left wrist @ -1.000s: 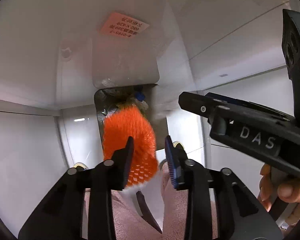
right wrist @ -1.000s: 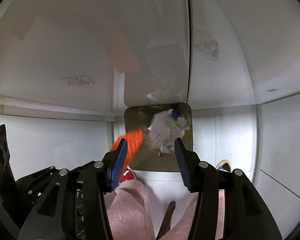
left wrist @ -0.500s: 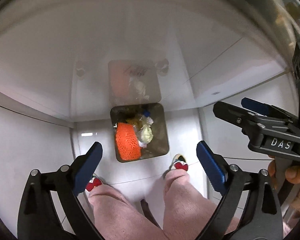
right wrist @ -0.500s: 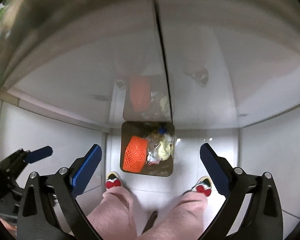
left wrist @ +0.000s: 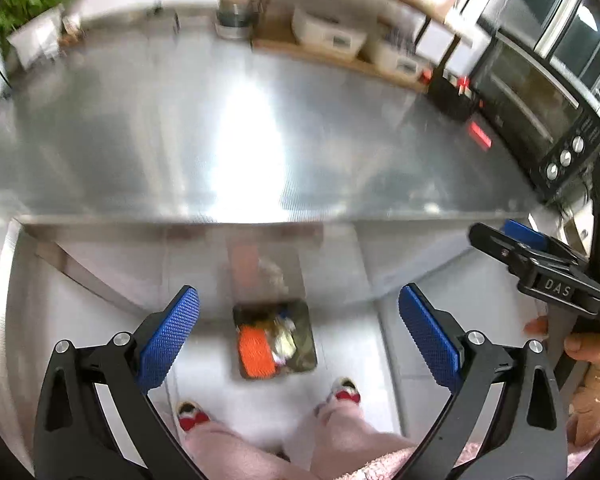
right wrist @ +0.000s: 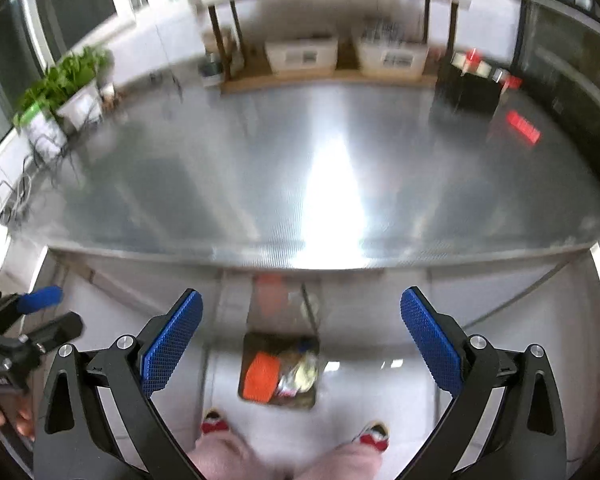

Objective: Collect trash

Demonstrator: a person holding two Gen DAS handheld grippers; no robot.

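A square trash bin (left wrist: pixel 306 354) stands on the floor below the table edge, holding an orange foam net (left wrist: pixel 255 351) and crumpled wrappers (left wrist: pixel 286 338). It also shows in the right wrist view (right wrist: pixel 312 398), with the orange net (right wrist: pixel 262 376) at its left. My left gripper (left wrist: pixel 298 334) is open and empty, high above the bin. My right gripper (right wrist: pixel 300 338) is open and empty too, and it shows at the right of the left wrist view (left wrist: pixel 540 264).
A bare steel table (left wrist: pixel 160 140) fills the upper half of both views. At its back stand white storage boxes (left wrist: pixel 328 32), a metal pot (left wrist: pixel 236 20), a potted plant (right wrist: pixel 60 84) and a black oven (left wrist: pixel 540 92). The person's feet (left wrist: pixel 340 392) stand near the bin.
Both grippers rose from the bin to above table height. The left gripper let go of the orange net, which now lies in the bin, and both sets of jaws opened wide.
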